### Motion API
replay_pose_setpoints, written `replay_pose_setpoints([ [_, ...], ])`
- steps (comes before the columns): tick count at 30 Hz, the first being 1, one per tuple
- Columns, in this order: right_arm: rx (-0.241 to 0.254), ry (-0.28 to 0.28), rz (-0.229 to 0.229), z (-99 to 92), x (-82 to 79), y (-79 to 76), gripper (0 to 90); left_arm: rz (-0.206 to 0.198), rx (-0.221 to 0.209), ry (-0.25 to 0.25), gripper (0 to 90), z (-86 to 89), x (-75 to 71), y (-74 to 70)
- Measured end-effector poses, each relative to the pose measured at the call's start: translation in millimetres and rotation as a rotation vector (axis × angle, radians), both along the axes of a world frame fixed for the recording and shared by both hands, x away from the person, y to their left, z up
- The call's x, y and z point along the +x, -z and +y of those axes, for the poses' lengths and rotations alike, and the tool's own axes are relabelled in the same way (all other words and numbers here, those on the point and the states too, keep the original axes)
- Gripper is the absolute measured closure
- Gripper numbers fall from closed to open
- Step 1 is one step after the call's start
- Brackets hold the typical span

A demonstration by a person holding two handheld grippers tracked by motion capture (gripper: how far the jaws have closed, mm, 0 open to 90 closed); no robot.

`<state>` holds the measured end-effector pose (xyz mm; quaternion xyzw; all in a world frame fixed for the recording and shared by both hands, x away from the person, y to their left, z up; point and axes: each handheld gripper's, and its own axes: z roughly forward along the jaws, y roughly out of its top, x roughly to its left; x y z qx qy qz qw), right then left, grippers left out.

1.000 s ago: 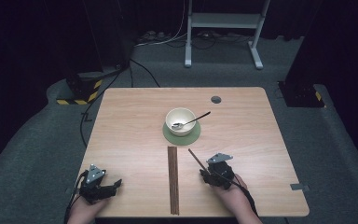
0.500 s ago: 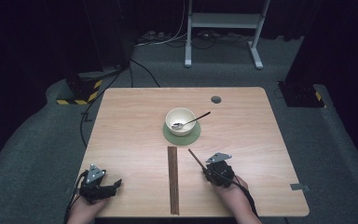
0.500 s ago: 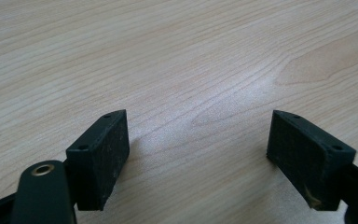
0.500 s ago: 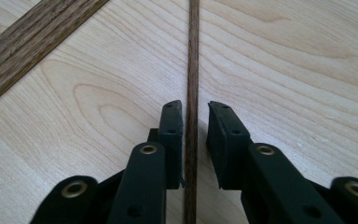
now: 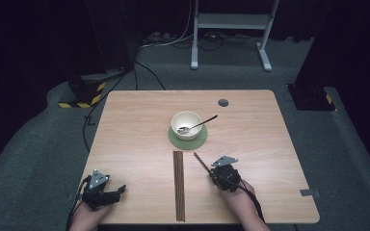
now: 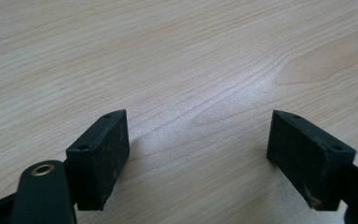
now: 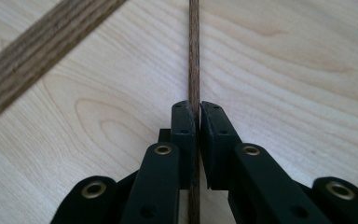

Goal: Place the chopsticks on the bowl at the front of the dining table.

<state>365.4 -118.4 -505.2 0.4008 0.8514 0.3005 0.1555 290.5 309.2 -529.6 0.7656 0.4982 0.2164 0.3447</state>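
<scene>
The right gripper (image 7: pixel 195 112) has just been closing, and its jaws now pinch a single dark wooden stick (image 7: pixel 194 56) that lies slanted at lower centre-right of the high view; the pick-up looks ready to begin. The left gripper (image 6: pixel 198 140) rests wide apart on bare table (image 5: pixel 125 139), holding nothing. I count one bowl (image 5: pixel 186 125), one spoon (image 5: pixel 200 125), one green mat (image 5: pixel 188 141), and one bundle of sticks (image 5: pixel 178 185) at bottom centre.

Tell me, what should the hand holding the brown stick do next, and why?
Probably lift it a little. The right gripper has just been closing its jaws, and they now pinch the single chopstick, which lies apart from the chopstick bundle on the table. Raising it gently would show whether the grip holds.
</scene>
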Motion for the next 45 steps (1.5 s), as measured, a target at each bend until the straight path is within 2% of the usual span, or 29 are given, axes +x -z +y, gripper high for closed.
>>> replay_pose_setpoints([
  [11, 0.026, 0.000, -0.057, 0.7, 0.8, -24.0, 84.8, 0.000, 0.001, 0.002, 21.0, 0.1, 0.1, 0.0],
  [18, 0.056, 0.006, -0.109, 3.1, 7.1, -47.6, 84.7, -0.002, -0.002, 0.005, 21.1, 0.1, 0.3, 0.2],
  [22, 0.061, 0.014, -0.118, 5.5, 11.4, -54.8, 84.7, 0.000, 0.002, 0.005, 21.0, -0.1, 0.5, -0.1],
  [24, 0.047, 0.013, -0.139, 7.9, 14.6, -58.2, 84.7, 0.000, 0.001, 0.005, 21.0, -0.1, 0.5, 0.0],
  [45, 0.068, 0.047, -0.115, 36.6, 74.7, -73.3, 84.7, -0.002, -0.003, 0.015, 21.1, -0.3, -0.1, 0.2],
])
